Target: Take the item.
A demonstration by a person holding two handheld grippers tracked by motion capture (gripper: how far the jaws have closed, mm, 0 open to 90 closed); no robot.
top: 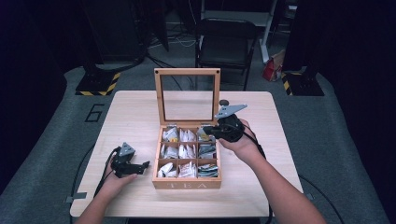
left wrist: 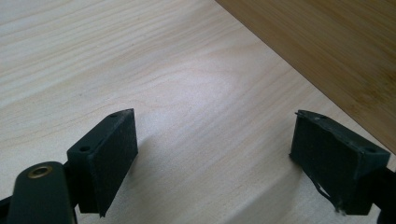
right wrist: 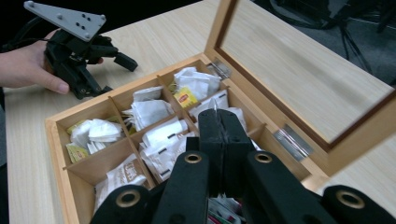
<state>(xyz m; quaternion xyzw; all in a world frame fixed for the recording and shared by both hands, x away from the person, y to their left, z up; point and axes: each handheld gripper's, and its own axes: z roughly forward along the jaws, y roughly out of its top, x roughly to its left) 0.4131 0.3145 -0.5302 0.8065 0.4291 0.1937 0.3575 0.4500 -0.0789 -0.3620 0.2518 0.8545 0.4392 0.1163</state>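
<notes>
Hovering right gripper (right wrist: pixel 219 114), jaws pressed together, nothing visibly held, over tea box (top: pixel 187 185) at 1 o'clock | left gripper (left wrist: pixel 212 158) wide, resting | bags unpicked.

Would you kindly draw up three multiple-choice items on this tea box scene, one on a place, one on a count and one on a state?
1. Where does the left gripper rest?
A. on the table left of the tea box
B. inside the box
C. on the chair

2. How many compartments does the tea box have?
A. four
B. six
C. nine

3. How is the lid of the box?
A. shut flat
C. lying off on the table
B. raised upright on its hinges

Answers: 1 A, it lies on the table beside the box; 2 C, three rows of three; 3 B, the framed lid stands behind the compartments.
</notes>
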